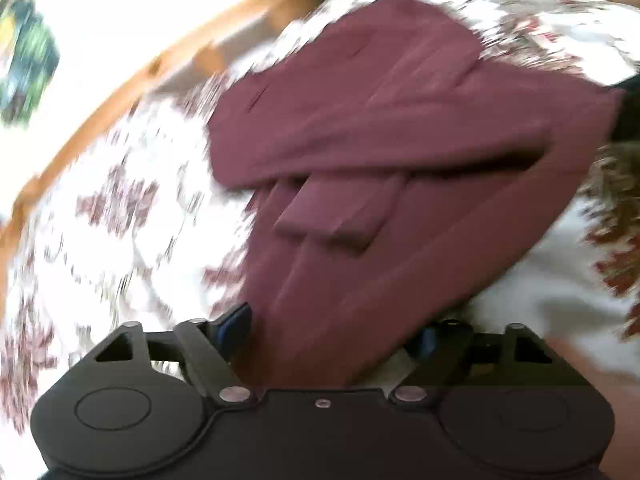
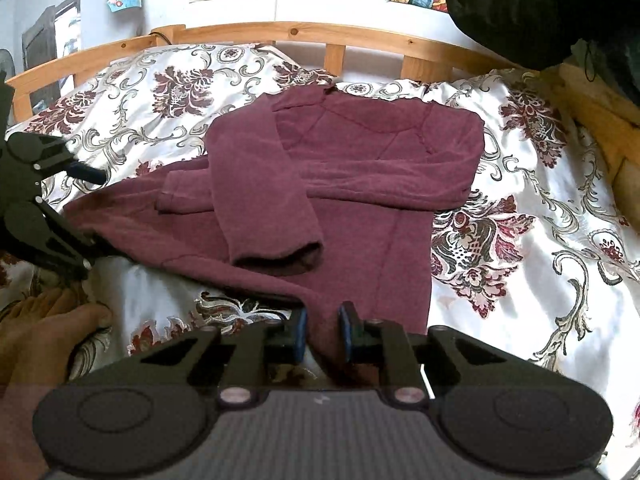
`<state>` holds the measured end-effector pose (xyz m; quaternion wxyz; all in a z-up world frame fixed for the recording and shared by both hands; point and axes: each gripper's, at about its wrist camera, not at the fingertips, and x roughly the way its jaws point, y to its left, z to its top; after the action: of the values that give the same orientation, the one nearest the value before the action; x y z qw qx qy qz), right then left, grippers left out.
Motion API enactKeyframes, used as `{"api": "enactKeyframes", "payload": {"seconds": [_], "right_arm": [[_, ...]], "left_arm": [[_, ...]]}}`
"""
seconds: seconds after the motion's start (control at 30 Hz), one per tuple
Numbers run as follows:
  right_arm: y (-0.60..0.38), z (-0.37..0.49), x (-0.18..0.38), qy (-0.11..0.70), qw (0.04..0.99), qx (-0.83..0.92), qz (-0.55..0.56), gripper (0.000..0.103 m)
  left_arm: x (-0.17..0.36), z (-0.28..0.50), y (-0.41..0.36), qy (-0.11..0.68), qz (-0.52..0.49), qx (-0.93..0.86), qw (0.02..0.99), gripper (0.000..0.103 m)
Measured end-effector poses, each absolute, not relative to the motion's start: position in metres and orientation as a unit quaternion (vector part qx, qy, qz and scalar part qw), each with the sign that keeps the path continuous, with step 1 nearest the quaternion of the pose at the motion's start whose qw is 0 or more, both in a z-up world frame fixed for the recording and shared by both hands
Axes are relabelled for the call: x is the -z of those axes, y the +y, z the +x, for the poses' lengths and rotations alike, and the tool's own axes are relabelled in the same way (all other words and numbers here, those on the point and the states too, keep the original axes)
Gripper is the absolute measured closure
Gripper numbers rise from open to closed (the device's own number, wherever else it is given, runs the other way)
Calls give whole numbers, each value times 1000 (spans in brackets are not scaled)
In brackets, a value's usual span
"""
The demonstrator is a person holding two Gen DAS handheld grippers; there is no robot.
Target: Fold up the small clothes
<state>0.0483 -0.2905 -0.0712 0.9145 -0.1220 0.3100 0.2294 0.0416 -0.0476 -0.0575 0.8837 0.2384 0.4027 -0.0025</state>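
Note:
A maroon sweater (image 2: 344, 168) lies on the floral bedspread (image 2: 520, 208) with both sleeves folded across its chest. My right gripper (image 2: 323, 330) is shut on the sweater's bottom hem near its right corner. My left gripper (image 2: 86, 216) shows at the left of the right wrist view, its jaws wide apart around the hem's left corner. In the blurred left wrist view the sweater (image 1: 380, 152) runs between the left gripper's (image 1: 332, 328) widely spread fingers.
A wooden bed rail (image 2: 304, 32) runs along the far side of the bed, with a white wall and posters behind it. A dark bundle (image 2: 540, 4) hangs at the top right. A bare hand (image 2: 48, 320) rests at the lower left.

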Motion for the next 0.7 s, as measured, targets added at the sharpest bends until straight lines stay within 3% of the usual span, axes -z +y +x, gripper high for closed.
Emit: {"api": "enactKeyframes", "payload": {"seconds": [0.2, 0.27, 0.37, 0.43, 0.53, 0.6, 0.63, 0.67, 0.7], "right_arm": [[-290, 51, 79, 324, 909, -223, -136, 82], [-288, 46, 86, 326, 904, -213, -176, 67], [-285, 36, 95, 325, 894, -198, -235, 56], [-284, 31, 101, 327, 889, -184, -261, 50], [-282, 29, 106, 324, 887, -174, -280, 49], [-280, 28, 106, 322, 887, -174, -282, 62], [-278, 27, 107, 320, 887, -170, -285, 85], [-278, 27, 107, 315, 888, -161, -293, 96], [-279, 27, 106, 310, 890, -158, -294, 96]], "left_arm": [[56, 39, 0, 427, 160, -42, 889, 39], [55, 36, 4, 424, 156, -35, 891, 46], [55, 31, 1, 416, 162, -16, 895, 61], [56, 27, -3, 409, 173, -8, 896, 68], [58, 24, -7, 399, 179, 1, 899, 78], [57, 22, -8, 388, 177, 4, 904, 84], [56, 20, -8, 384, 173, 6, 907, 86], [55, 19, -8, 381, 169, 6, 909, 88], [54, 18, -9, 378, 166, 6, 911, 90]]}}
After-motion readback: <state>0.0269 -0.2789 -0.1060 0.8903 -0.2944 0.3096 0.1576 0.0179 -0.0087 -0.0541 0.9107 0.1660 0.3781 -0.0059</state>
